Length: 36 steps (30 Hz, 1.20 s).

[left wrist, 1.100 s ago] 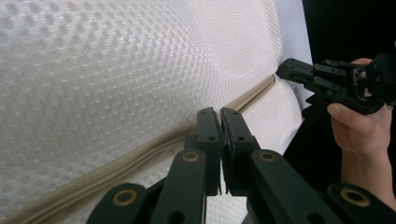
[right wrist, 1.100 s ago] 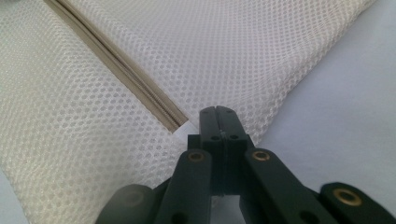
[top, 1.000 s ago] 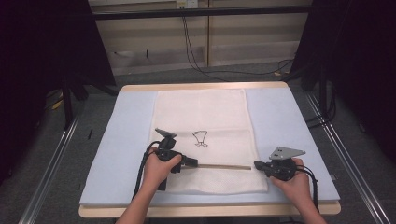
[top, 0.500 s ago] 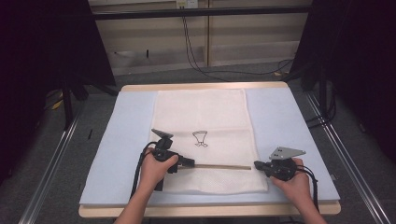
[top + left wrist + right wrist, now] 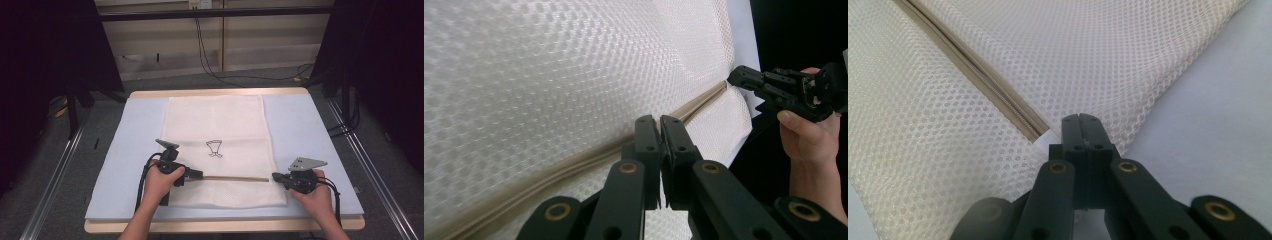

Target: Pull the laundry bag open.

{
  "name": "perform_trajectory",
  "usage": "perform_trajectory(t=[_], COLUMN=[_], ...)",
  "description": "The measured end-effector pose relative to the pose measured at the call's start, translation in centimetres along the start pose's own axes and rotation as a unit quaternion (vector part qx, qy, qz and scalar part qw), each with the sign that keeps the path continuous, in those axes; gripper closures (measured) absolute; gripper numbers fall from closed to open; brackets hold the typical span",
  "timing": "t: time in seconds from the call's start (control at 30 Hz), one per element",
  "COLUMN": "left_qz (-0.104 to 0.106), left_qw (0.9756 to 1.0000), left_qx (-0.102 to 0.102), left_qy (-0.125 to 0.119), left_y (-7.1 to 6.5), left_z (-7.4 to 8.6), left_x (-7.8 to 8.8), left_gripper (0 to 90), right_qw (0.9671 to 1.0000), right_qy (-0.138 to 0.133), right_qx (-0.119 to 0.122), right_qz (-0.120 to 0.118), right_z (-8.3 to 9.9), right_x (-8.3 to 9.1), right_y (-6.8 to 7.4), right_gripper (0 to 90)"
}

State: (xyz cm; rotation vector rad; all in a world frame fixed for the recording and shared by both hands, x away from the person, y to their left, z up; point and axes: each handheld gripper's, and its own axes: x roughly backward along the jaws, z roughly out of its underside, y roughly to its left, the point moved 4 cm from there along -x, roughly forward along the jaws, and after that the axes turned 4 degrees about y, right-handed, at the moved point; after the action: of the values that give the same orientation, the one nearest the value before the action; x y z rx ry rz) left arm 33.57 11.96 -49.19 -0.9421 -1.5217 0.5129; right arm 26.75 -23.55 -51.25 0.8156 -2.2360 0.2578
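A white mesh bag lies flat on the pale blue mat, with a tan zipper running across its near part. My left gripper is shut at the zipper's left end, its jaws pinched together on the zipper in the left gripper view. My right gripper is shut on the bag's right edge, just where the zipper ends beside its tips. The left gripper view also shows the right gripper farther off, held in a hand.
A small black logo is printed mid-bag. The mat covers a wooden table. Metal rails run along both sides of the table, and cables lie on the floor behind it.
My left gripper has slid a little to the left along the zipper, so the tan line between the two grippers is longer. The right gripper has stayed put.
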Motion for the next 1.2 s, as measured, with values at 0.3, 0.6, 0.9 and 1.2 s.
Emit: perform_trajectory(t=[0.3,0.6,0.9,1.2], left_qz=[-0.004,-0.002,-0.001,0.006], left_qw=[0.9999,0.9997,0.9992,0.9987], left_qx=[0.008,0.013,0.017,0.024], left_qy=[-0.012,-0.019,-0.036,-0.044], left_y=[1.0,1.9,3.0,3.8], left_z=[0.3,0.6,0.9,1.3], left_x=[1.5,2.8,4.3,6.0], left_gripper=[87.3,87.3,87.3,87.2], right_qw=[1.0,1.0,1.0,1.0], right_qy=[0.001,0.0,0.001,0.002], right_qx=[0.0,0.0,-0.001,0.001], right_qz=[0.0,0.001,-0.001,-0.001], right_z=[0.0,0.0,0.0,0.0], right_x=[0.0,0.0,0.0,0.0], right_y=[0.0,0.0,0.0,-0.1], right_gripper=[90.0,90.0,90.0,90.0])
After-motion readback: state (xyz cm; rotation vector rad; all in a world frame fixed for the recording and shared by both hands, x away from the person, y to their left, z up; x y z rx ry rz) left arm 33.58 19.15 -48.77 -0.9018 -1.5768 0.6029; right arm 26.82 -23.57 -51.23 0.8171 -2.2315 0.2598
